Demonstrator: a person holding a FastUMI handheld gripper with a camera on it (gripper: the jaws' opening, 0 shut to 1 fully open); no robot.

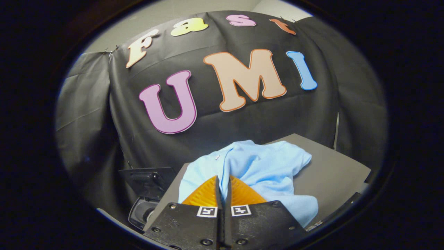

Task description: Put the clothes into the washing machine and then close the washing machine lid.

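Note:
A light blue garment (263,166) lies crumpled on a grey tabletop (333,173), spreading ahead of the fingers and to their right. My gripper (223,178) is shut, its two fingers pressed together. A fold of the blue cloth runs straight into the fingertips and looks pinched between them. To the left of the fingers and lower down is a dark machine (142,208) with a rounded opening. Its black lid (149,178) stands raised behind that opening.
The black cloth wall (242,121) hangs close behind the table. The grey tabletop's right edge (364,177) drops off near a dark strip. The machine sits below the table's left edge.

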